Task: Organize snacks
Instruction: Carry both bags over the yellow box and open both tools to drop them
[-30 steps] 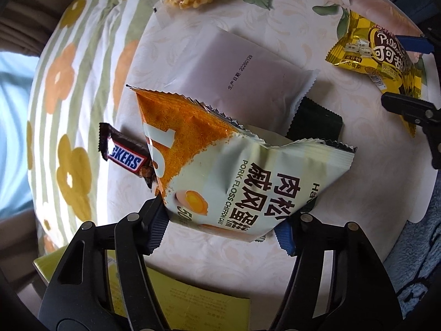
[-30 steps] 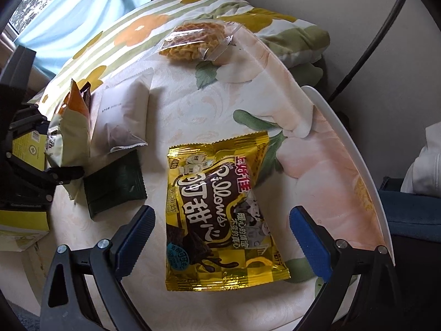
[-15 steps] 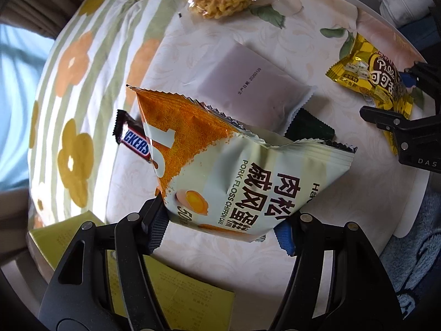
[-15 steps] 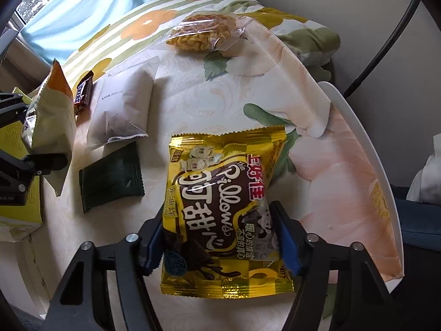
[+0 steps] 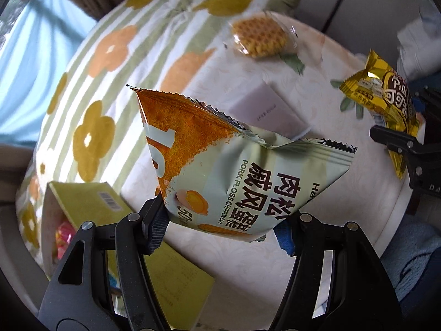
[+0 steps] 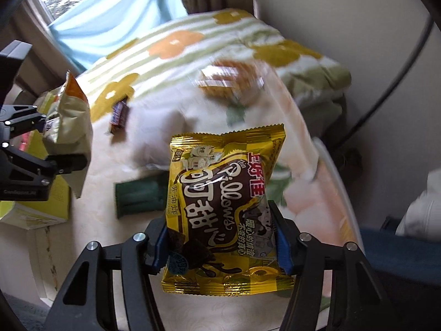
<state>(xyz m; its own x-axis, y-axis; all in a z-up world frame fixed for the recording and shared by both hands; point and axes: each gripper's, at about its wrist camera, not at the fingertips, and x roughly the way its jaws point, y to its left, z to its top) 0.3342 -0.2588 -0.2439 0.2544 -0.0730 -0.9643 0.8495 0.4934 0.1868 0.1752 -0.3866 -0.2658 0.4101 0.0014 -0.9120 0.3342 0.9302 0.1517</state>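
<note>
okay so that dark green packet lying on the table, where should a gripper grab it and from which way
Take the dark green packet across its short width near the middle, coming straight down. It lies flat on the tablecloth, so there is no raised edge; its right end sits hidden behind the yellow snack bag.

Open table between scattered packets (image 6: pixel 137 197)

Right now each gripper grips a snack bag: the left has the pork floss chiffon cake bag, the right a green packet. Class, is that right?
Not quite. The right gripper grips the yellow Pillows bag, as the right wrist view shows; the green packet lies on the table. The left gripper does grip the pork floss chiffon cake bag.
</note>
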